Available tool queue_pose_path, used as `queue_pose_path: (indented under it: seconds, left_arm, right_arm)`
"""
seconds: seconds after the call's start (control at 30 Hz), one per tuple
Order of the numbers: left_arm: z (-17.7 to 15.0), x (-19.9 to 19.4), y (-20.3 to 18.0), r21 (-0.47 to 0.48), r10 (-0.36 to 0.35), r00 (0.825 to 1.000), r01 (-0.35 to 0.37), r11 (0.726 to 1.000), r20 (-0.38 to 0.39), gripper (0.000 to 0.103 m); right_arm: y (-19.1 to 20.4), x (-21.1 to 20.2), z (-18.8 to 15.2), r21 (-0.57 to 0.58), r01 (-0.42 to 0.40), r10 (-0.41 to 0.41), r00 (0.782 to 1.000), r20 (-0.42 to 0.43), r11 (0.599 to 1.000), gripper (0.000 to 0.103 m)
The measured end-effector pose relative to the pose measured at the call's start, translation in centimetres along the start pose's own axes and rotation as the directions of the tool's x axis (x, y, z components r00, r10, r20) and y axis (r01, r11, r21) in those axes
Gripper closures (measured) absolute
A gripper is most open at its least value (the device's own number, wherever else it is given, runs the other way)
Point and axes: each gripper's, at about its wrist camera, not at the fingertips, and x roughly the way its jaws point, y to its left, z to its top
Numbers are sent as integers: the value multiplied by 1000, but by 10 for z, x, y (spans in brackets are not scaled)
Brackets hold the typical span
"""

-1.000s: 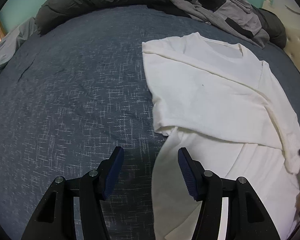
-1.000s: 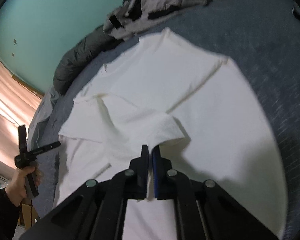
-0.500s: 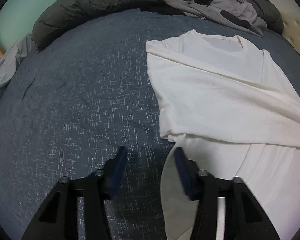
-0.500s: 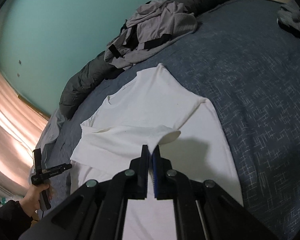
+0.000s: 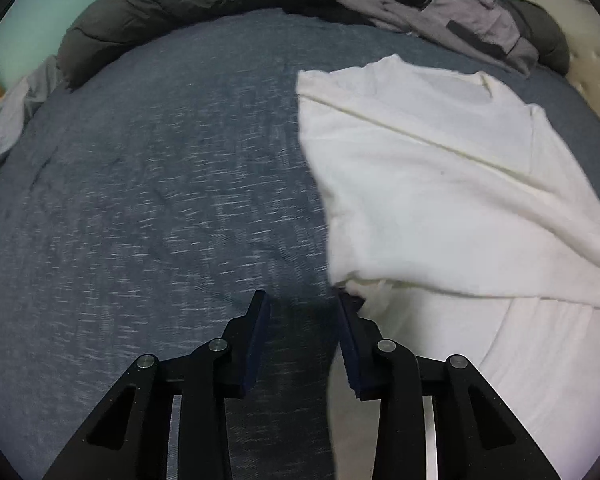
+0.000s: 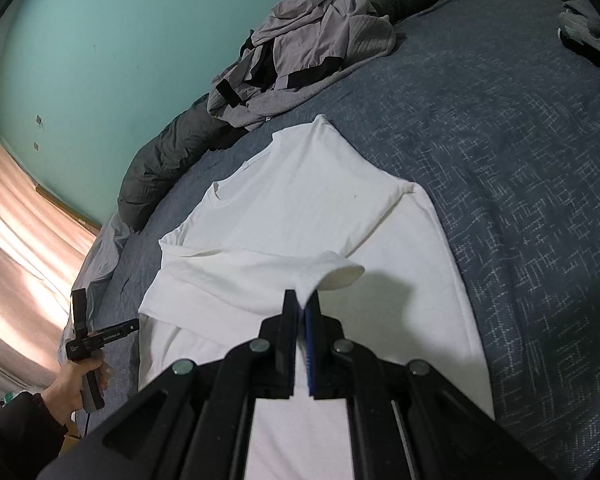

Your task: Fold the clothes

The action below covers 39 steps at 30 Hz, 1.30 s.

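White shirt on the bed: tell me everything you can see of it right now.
The white shirt is a plain long-sleeved top of soft knit-looking fabric, lying flat on the blue bedspread, neckline toward the grey clothes pile. One sleeve is drawn across the chest, its cuff pinched in the shut right tool. The left tool, closing with nothing between its pads, hovers at the shirt's side edge.
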Motion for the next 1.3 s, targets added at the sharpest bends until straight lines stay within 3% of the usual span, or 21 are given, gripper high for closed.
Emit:
queue_pose_path:
  seconds: [0.2,0.4,0.43,0.47,0.5,0.7,1.1,1.2,1.3]
  left_arm:
    - [4,3,3,-52,-63,998,64,997,21,65]
    - [10,9,6,-59,-59,998,61,996,34,66]
    - [11,10,8,-64,-57,998,59,996,35,69]
    - [12,11,8,-66,-52,998,54,996,32,88]
    - [12,11,8,-60,-43,999,45,997,30,101]
    - [23,-1,1,42,75,995,-78,996,66,101]
    - [18,23,2,215,249,968,-247,945,23,103]
    - [14,16,18,175,231,972,-233,957,31,102]
    - [9,2,29,123,121,992,-123,985,21,102]
  right_arm:
    - [0,3,-1,-3,3,-3,1000,-11,1000,100]
    - [0,6,-3,-9,8,-8,1000,-23,1000,100]
    - [0,6,-3,-8,9,-9,1000,-22,1000,100]
    - [-1,6,-3,-8,8,-9,1000,-23,1000,100]
    - [-1,6,-3,-8,9,-9,1000,-23,1000,100]
    - [2,6,-2,-16,5,-5,1000,-30,1000,100]
    - [3,11,-4,-23,0,-2,998,-59,1000,100]
    - [0,13,-6,-9,-2,2,997,-75,1000,100]
    - [-4,16,-5,13,-10,11,997,-75,1000,100]
